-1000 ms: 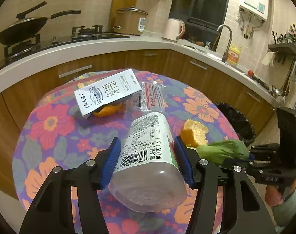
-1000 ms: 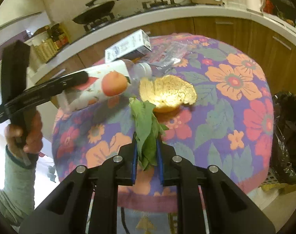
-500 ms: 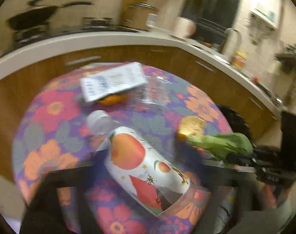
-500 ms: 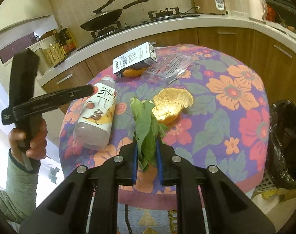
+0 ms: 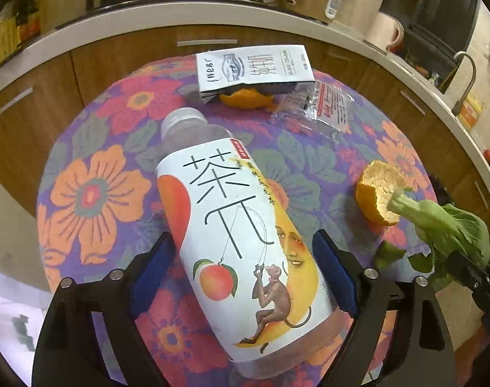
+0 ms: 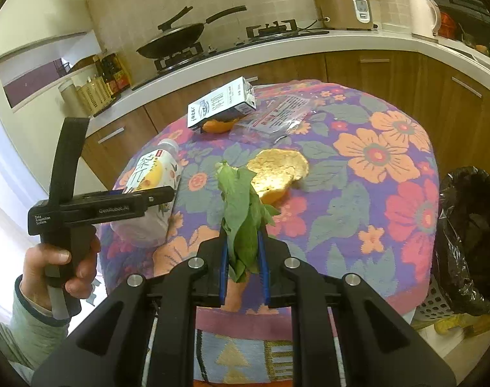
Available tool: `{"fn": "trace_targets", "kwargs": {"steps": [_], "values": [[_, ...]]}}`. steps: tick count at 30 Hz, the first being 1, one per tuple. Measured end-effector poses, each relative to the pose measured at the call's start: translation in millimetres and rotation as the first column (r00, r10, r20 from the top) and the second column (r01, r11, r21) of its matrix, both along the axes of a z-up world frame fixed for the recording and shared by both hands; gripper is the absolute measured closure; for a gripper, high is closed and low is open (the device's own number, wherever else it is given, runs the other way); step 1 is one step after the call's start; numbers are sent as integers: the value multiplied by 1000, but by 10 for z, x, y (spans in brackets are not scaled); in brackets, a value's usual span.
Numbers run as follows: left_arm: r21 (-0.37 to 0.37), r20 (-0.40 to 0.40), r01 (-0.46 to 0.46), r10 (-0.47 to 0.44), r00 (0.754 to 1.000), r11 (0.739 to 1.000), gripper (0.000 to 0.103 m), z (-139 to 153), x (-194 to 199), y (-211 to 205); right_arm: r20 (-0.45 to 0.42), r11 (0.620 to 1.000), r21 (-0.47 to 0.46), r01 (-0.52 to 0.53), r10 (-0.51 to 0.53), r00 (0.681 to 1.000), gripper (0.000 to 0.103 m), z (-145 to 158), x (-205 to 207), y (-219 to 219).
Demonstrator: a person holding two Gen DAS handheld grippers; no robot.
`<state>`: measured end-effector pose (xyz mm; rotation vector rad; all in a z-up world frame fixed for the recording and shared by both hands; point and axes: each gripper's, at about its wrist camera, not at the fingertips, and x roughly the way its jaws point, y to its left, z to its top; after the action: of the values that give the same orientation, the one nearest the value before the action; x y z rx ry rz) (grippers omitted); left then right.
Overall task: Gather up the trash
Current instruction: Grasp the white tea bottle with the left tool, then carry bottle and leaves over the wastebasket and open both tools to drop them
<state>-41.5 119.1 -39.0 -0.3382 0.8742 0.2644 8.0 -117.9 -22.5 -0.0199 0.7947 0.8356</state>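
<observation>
A smooth plastic tea bottle (image 5: 245, 251) lies on the desk's (image 5: 93, 193) flowered cloth, between the left gripper's (image 5: 241, 274) closing jaws, untouched. The right gripper (image 6: 244, 267), tilted downward, has its jaws clamped on a limp leafy green (image 6: 241, 219).

Pinching a green vegetable leaf (image 6: 243, 222) in the right gripper (image 6: 244, 269) above the floral tablecloth (image 6: 357, 190); left gripper (image 6: 154, 195), jaws closing, hovering at the lying tea bottle (image 6: 148, 187); bin bag (image 6: 470, 235) sitting beside.
</observation>
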Motion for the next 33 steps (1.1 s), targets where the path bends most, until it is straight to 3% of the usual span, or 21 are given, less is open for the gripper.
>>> {"fn": "trace_targets", "kwargs": {"steps": [6,12,18,25,33], "values": [[51,38,-16,14,999,999,37,51,-56,-77,-4,1000,20,11,-11,1000,90,3,42,-76],[61,113,-31,24,993,998,42,228,-111,-88,12,997,72,18,-19,1000,90,123,84,-200],[71,222,23,-38,974,997,43,549,-49,-283,52,990,135,42,-49,997,90,353,212,-347],[69,330,164,-178,927,984,43,887,256,-702,106,975,167,147,-166,980,90,544,417,-747],[100,383,350,-361,850,931,43,1084,882,-1615,84,919,181,350,-369,926,90,483,828,-1619]]}}
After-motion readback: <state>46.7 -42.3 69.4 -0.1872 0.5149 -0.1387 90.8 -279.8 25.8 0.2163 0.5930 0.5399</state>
